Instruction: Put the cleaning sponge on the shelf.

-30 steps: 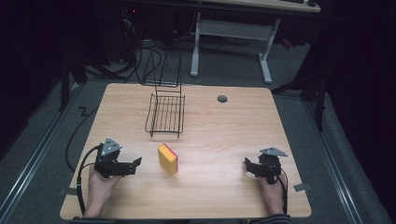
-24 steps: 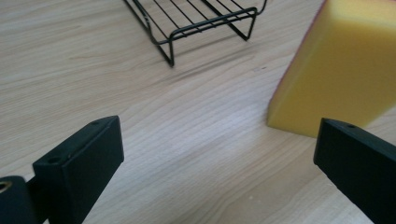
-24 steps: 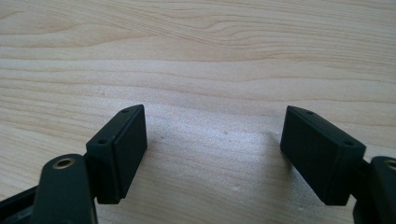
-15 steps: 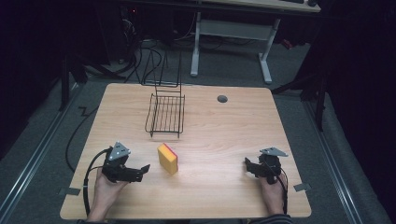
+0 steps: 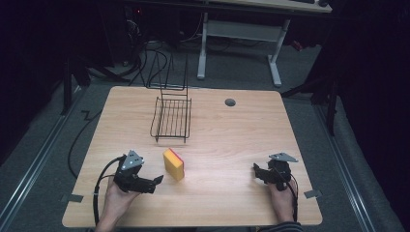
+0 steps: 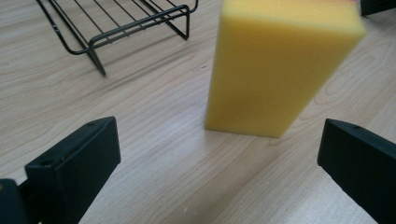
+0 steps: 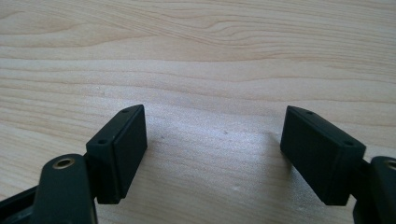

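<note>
Now | left claw (image 5: 157, 181): jaws apart, nothing gripped | sponge (image 5: 173, 164): upright, just ahead, untouched

Over the last second we have slid our left gripper (image 5: 155, 181) across the pale wooden table (image 5: 227, 145) from near its left edge toward the upright yellow foam sponge block (image 5: 173, 165). It now sits just beside the block, not touching. Its jaws have just been opening and now stand wide, with nothing between them.
</note>
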A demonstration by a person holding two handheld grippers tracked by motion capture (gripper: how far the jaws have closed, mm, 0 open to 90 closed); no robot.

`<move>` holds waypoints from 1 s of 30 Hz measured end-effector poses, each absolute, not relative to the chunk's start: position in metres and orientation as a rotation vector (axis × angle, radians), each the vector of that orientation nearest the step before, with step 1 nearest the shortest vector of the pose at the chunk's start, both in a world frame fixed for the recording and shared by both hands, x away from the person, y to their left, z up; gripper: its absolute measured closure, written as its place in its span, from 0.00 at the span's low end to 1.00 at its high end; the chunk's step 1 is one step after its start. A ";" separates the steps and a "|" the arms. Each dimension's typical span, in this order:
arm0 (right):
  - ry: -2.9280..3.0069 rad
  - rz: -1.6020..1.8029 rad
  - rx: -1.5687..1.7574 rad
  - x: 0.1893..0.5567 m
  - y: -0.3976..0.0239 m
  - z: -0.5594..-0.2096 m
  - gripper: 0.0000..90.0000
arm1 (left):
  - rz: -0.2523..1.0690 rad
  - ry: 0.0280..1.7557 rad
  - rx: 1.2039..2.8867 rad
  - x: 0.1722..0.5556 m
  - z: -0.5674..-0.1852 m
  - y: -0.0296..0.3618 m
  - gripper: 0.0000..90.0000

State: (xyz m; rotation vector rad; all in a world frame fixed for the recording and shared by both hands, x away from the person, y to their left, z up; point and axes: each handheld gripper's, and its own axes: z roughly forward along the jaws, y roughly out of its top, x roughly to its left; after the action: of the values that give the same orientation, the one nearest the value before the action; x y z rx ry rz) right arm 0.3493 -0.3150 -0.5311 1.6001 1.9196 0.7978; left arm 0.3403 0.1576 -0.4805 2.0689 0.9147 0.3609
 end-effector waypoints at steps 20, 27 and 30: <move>1.923 0.799 1.596 0.349 -0.315 -0.531 0.26 | 0.323 0.855 2.098 0.341 -0.481 0.132 0.00; 1.925 0.798 1.593 0.349 -0.315 -0.531 0.26 | 0.318 0.848 2.107 0.342 -0.482 0.126 0.00; 1.924 0.799 1.593 0.349 -0.315 -0.531 0.26 | 0.315 0.845 2.107 0.343 -0.482 0.124 0.00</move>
State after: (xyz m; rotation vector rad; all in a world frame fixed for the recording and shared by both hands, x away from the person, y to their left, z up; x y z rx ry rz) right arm 0.3492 -0.3153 -0.5312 1.5931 1.9245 0.7986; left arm 0.3428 0.1243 -0.4823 2.1072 0.8454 0.3149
